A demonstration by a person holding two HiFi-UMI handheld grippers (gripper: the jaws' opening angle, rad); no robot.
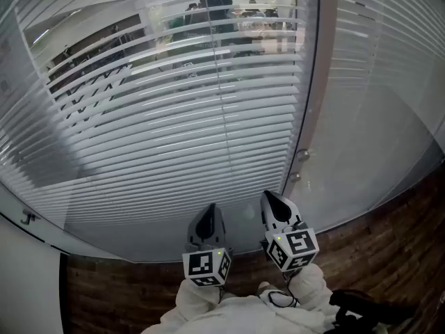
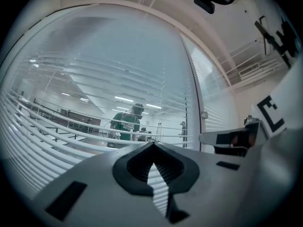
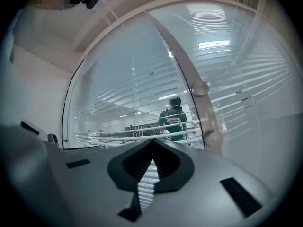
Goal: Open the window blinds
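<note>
**Head view.** The blinds (image 1: 174, 131) cover the pane left of the post (image 1: 316, 82), lowered to the pane's bottom edge. Toward the top edge the slats stand apart enough to show a person (image 1: 215, 12) in the room beyond; toward the bottom edge they read as a nearly unbroken white sheet. A thin cord (image 1: 224, 117) runs down the blinds near the middle. Two round knobs (image 1: 302, 155) sit low on the post. The left gripper (image 1: 206, 218) and right gripper (image 1: 277, 204) point at the pane's bottom edge, side by side above the wood floor (image 1: 389, 242), the right one nearer the post.

**Left gripper view.** The left gripper's (image 2: 152, 145) jaws are closed, tips meeting, with nothing gripped; slats show beyond them.

**Right gripper view.** The right gripper's (image 3: 151, 141) jaws are likewise closed and empty, with the knobs just to their right.
</note>
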